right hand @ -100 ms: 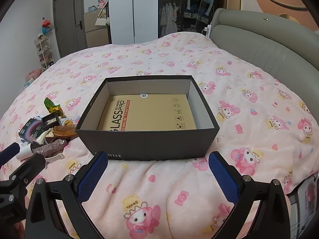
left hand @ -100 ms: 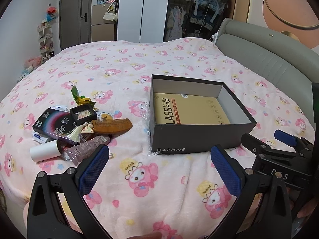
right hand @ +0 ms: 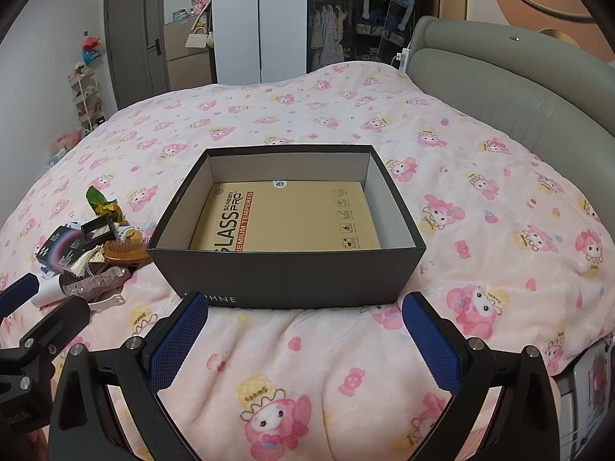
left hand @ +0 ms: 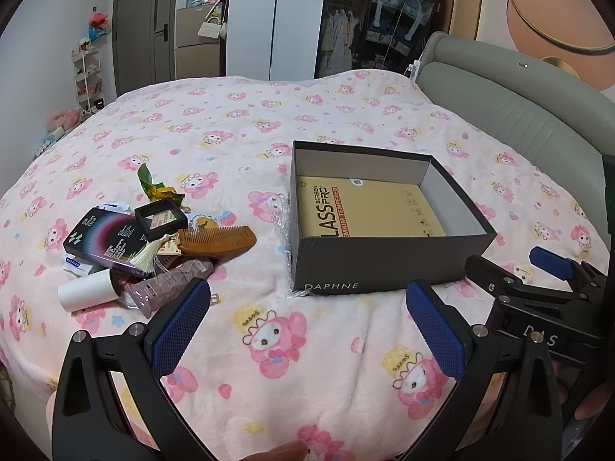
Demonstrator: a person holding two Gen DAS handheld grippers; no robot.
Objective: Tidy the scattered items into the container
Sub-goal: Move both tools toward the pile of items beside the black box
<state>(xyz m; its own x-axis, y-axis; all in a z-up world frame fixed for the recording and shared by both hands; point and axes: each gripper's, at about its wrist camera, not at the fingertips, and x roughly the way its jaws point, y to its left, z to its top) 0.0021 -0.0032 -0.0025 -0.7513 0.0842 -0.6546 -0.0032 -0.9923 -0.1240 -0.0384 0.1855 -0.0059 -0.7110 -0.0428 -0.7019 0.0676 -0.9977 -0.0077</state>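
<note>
The dark shoebox (right hand: 286,272) sits open on the pink bedspread (right hand: 480,176), a tan screen-protector package (right hand: 284,217) flat inside it. Left of the shoebox lies the scattered pile: a wooden comb (left hand: 217,242), a small black frame (left hand: 160,217), a dark printed box (left hand: 105,240), a white roll (left hand: 86,290) and a mauve tube (left hand: 169,284). Both the left hand-held gripper (left hand: 305,328) and the right hand-held gripper (right hand: 303,340) hang near the shoebox's front wall, each spread wide and holding nothing.
</note>
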